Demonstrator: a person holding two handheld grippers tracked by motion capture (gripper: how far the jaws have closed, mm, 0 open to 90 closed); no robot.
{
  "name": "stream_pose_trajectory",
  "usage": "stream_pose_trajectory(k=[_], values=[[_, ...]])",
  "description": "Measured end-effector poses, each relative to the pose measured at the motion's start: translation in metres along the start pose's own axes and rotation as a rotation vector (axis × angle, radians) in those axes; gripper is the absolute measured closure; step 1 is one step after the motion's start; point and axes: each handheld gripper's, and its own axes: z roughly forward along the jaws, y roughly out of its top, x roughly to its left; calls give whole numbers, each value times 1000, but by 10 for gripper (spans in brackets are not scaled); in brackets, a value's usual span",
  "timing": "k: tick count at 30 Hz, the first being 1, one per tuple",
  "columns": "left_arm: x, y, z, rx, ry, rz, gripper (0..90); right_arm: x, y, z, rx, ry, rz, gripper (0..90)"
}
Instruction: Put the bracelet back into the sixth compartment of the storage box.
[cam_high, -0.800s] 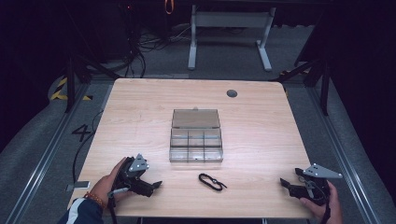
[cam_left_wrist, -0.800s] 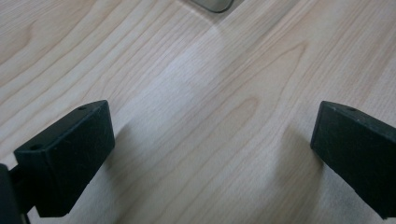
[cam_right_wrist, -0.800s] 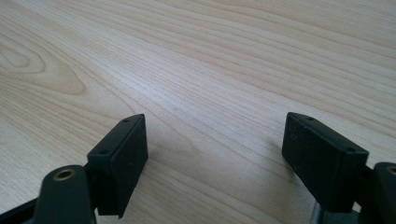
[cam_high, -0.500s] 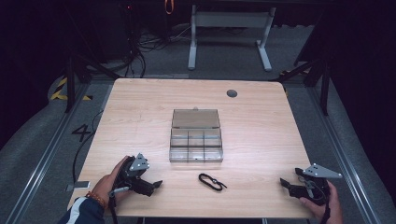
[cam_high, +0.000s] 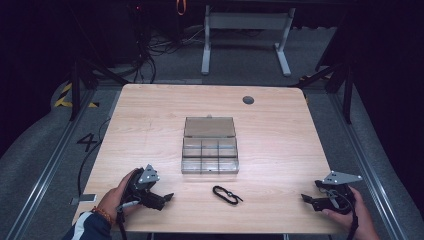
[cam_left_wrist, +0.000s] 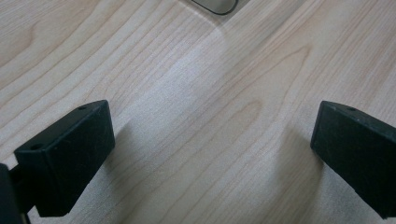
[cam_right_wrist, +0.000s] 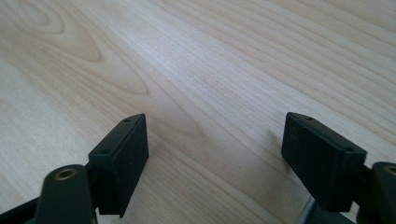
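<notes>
Light from above brightens the surface (cam_high: 280, 130); the room around is dark. Both gripper views look slightly soft, perhaps from closeness.

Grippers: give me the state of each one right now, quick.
Left gripper: open, holding nothing, bare table between its jaws.
Right gripper: open, holding nothing, low over the table.

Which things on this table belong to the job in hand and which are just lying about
Part of the job:
- black clip, lying between the two grippers
- clear box, lid open, compartments look empty
- left gripper and right gripper, both open, holding nothing

Just lying about:
- round cable hole in the table
- cables on the floor beyond
</notes>
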Motion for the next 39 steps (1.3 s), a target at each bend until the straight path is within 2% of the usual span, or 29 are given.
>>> stream_pose_trajectory(k=[3, 7, 9, 15, 16, 21, 24, 34, 39], values=[[0, 0, 0, 2, 2, -3, 1, -2, 4, 0, 23, 24, 0, 243], [0, 0, 0, 0, 0, -6, 1, 0, 12, -4, 18, 47, -14, 262], [0, 0, 0, 1, 1, -5, 1, 6, 23, -11, 14, 75, -65, 339], [-1, 0, 0, -1, 8, -10, 1, 17, 42, -14, 28, 91, -119, 374], [-1, 0, 0, -1, 8, -10, 1, 21, 48, -13, 30, 98, -142, 388], [-1, 0, 0, -1, 8, -10, 1, 28, 60, -11, 34, 86, -157, 412], [-1, 0, 0, -1, 8, -10, 1, 33, 69, -9, 16, 93, -166, 435], [-1, 0, 0, 0, 8, -10, 1, 65, 103, 8, 26, 141, -258, 467], [-1, 0, 0, 0, 8, -10, 1, 80, 116, 18, 26, 177, -285, 471]])
